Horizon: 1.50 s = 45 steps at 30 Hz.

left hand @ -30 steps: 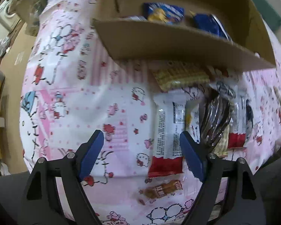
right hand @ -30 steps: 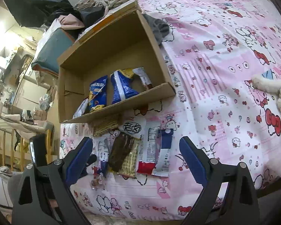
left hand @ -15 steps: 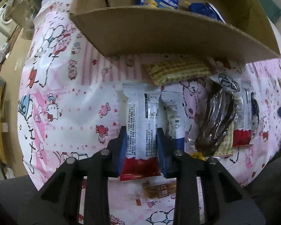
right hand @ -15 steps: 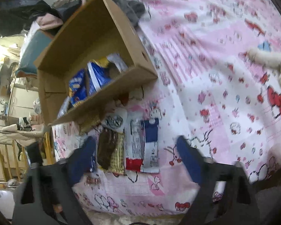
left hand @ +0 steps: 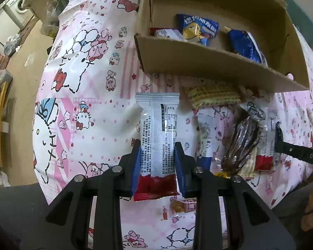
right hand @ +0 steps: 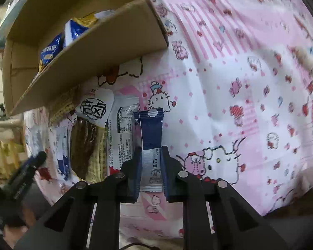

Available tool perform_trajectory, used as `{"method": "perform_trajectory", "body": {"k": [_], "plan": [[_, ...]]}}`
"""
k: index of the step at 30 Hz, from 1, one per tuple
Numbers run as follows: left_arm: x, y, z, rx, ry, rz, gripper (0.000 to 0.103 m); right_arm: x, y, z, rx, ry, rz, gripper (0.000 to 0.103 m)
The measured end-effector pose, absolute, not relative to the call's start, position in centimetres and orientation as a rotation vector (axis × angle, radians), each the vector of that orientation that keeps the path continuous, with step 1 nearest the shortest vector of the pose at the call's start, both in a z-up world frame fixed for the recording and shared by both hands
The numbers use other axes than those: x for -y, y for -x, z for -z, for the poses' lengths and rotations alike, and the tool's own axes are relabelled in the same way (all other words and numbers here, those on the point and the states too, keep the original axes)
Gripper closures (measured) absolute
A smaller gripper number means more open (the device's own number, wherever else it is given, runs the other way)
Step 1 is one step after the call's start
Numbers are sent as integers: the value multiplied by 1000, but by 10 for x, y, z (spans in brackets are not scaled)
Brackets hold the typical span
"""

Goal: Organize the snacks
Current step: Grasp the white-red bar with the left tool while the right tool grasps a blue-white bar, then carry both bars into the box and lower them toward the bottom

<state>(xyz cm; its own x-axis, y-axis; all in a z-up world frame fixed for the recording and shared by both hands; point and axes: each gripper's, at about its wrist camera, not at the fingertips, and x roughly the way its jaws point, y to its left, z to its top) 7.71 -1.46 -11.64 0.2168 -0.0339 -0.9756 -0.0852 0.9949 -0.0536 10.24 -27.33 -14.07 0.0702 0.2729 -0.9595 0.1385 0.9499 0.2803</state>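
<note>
The left hand-held gripper (left hand: 157,162) is clamped on a white-and-red snack bar (left hand: 157,143) above the pink cartoon-print bedsheet (left hand: 89,95). The right hand-held gripper (right hand: 151,166), jaws just closed, pinches a navy-and-white snack packet (right hand: 151,143) beside the row of snacks. The cardboard box (left hand: 208,62) behind holds blue snack bags (left hand: 198,29).

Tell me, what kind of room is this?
Probably a home, perhaps a bedroom: a pink cartoon-print sheet covers the surface, a washing machine stands in the background, and a cardboard box holds snacks.
</note>
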Motion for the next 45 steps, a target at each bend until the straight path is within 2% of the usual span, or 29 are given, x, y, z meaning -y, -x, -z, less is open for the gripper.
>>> {"method": "perform_trajectory", "body": {"k": [11,19,28,34,45], "plan": [[6,-71,101,-1316,127,-40,77,269,-80,85,-1362,-474,-238,85],[-10,-59,50,-1188,176,-37,77,238,-81,47,-1262,-497,-367,85],[-17,-96,4,-1081,180,-44,77,243,-110,19,-1142,-526,-416,85],[-10,-127,-11,-1048,167,-33,77,256,-142,14,-1082,-532,-400,85],[20,-170,-8,-1032,99,9,77,270,-175,28,-1051,-553,-356,85]]}}
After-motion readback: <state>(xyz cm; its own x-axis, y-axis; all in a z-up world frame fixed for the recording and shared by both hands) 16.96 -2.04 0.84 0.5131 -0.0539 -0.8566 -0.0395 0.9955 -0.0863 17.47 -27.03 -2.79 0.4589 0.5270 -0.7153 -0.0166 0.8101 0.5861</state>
